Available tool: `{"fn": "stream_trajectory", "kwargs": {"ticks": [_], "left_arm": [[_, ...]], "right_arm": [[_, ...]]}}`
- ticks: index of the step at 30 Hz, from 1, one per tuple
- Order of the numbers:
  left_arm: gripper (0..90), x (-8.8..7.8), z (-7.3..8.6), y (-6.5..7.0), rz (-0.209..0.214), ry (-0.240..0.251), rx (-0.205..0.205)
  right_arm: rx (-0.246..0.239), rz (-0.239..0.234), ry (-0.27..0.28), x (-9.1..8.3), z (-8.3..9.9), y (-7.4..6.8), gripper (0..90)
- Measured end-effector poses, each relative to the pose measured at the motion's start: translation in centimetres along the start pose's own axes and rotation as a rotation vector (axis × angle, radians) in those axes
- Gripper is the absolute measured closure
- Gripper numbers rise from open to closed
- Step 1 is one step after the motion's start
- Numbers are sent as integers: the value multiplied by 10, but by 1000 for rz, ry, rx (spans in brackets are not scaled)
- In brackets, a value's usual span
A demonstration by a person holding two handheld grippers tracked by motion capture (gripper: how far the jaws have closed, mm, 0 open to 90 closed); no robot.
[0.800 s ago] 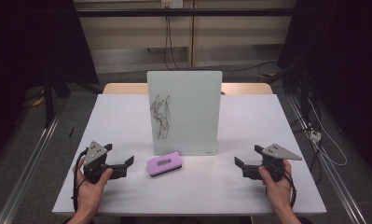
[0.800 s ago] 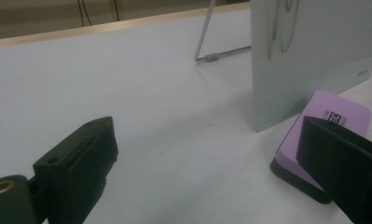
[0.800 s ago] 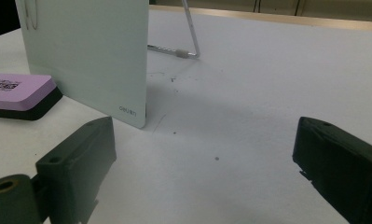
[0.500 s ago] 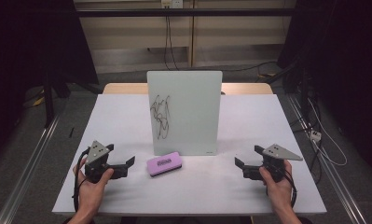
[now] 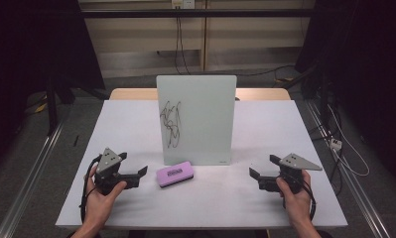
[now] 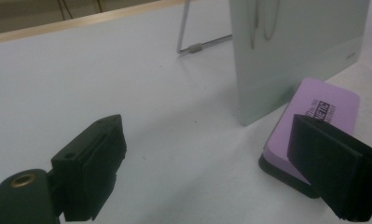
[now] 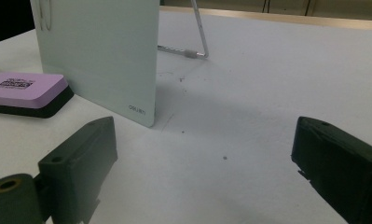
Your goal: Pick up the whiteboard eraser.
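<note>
Change: hardly any. Left gripper (image 5: 140,177) has crept at most a shade toward the eraser (image 5: 174,174) since a moment ago. Right gripper (image 5: 256,179), eraser and board (image 5: 196,119) sit where they did.
Meaning: my guess is the job has barely begun. The scribble (image 5: 170,121) on the board is untouched and nobody has the eraser yet.
Left gripper: low over the table (image 5: 285,129) near the front edge, left of the eraser and pointing at it. Its jaws stand wide apart with nothing between them. In the left gripper view its right jaw overlaps the eraser's near end, but I cannot tell if they touch.
Right gripper: well off to the right, near the front edge, jaws apart and empty, aimed inward toward the board's lower right corner.
Eraser, place: flat on the table just in front of the board's lower left corner, close to it, between the left gripper and the board's foot.
Eraser, faces: purple printed back up, dark felt pad down.
Eraser, long axis: runs across the table, roughly along the board's foot, with the right end swung a little toward the board.
Eraser, pointing: its left short end faces the left gripper.
Grip, as I judge it: coming in end-on, the jaws would have to straddle the narrow width across the long sides.
</note>
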State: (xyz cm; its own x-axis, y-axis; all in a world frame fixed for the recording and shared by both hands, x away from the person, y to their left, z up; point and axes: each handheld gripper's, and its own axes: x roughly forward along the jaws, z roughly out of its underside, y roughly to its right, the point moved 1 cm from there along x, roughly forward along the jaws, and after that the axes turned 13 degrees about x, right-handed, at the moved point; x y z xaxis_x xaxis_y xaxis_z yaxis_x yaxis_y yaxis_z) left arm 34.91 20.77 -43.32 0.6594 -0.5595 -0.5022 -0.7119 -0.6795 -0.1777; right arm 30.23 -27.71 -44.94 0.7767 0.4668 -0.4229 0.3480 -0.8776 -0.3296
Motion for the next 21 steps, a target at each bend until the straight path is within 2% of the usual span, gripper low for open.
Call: {"fn": "stream_trajectory", "kwargs": {"ticks": [2,6,9,13,16,20,21], "left_arm": [[116,2,-1,1,24,1,-16],[136,5,-4,0,70,10,-13],[132,7,-7,1,122,9,-13],[110,7,-12,4,145,-5,12],[103,8,-16,7,172,-13,11],[102,9,-23,8,210,-30,52],[97,9,-25,8,214,-33,73]], "right_arm": [[0,-1,-2,0,0,0,68],[-2,-2,-6,0,1,0,67],[-2,-1,-5,1,1,0,68],[-2,0,-2,0,0,0,68],[-8,2,-7,2,0,-1,68],[-12,-3,-9,2,0,-4,77],[-14,-3,-12,2,0,-4,79]]}}
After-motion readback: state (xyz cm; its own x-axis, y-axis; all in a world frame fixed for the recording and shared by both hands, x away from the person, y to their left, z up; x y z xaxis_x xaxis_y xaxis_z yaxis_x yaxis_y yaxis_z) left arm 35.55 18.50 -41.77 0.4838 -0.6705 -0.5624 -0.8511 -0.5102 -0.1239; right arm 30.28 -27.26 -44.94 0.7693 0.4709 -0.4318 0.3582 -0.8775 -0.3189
